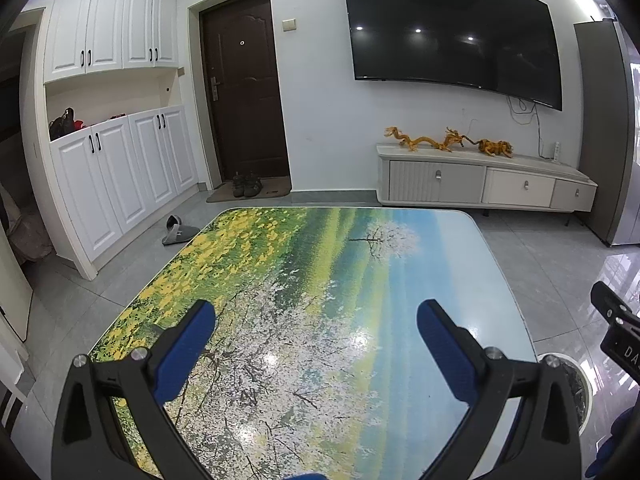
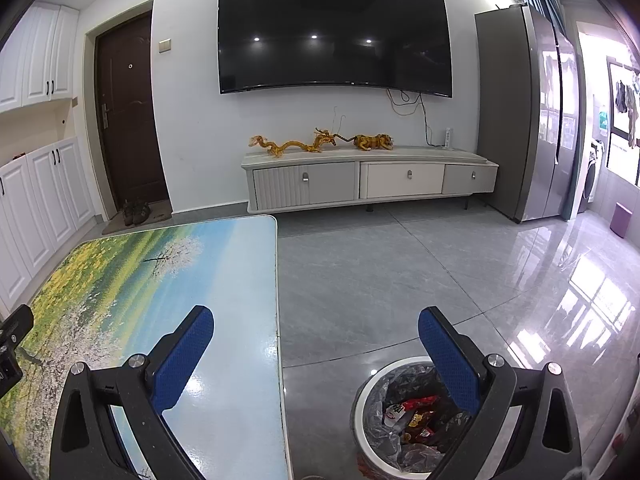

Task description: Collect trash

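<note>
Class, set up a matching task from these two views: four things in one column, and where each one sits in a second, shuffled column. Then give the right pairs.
Things
1. trash bin
2. dragon figurines
3. grey slipper
4. television

Places
A. on the wall
B. on the floor beside the table's right edge
C. on the low drawer cabinet
D. on the floor near the white cupboards

Pairs: 1-B, 2-C, 3-D, 4-A

Red wrappers [image 2: 416,416] lie inside the bag-lined white bin [image 2: 370,390] beside the table [image 2: 240,280].
</note>
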Tool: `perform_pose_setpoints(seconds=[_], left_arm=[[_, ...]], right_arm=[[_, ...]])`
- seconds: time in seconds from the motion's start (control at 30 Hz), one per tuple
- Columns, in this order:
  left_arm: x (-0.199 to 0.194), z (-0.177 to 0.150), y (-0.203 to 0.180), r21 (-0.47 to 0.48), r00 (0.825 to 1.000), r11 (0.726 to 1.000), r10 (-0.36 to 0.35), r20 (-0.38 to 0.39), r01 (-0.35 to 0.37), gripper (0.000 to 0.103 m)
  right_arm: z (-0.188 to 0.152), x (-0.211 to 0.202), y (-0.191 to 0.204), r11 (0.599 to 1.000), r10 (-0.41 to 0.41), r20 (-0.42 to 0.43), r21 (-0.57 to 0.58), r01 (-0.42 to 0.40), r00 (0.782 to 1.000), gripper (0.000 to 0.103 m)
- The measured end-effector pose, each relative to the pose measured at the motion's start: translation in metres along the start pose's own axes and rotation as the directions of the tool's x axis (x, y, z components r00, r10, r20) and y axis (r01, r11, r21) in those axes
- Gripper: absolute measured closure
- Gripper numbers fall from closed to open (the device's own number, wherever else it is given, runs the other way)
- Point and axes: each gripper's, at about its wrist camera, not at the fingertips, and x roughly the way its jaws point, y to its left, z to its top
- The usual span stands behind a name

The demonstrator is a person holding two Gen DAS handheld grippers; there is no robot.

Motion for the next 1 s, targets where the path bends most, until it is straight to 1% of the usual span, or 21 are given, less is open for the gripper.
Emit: perform_pose_setpoints(seconds=[0.4,0.6,1.0], left_arm=[[-0.005,0.000,-0.004,0.010,1.000,1.000,-0.007,0.017,0.007,0.001],[-0.009,0.000,-0.004,0.010,0.999,1.000,-0.015,0.028,0.015,0.001],[-0.013,0.001,-0.003,0.012,0.999,0.999,-0.041,0.029,0.040,0.001]], right_arm=[[-0.001,-0.002,-0.004,1.000,-0.006,0.005,0.007,0.006,1.000,0.000],[-0.002,-0.005,-0.009,1.000,-0.023,0.017,0.019,0.023,1.000,0.000],[-0.007,-0.004,-0.017,0.999,-0.049,0.006,0.022,0.049,0.999,0.000]])
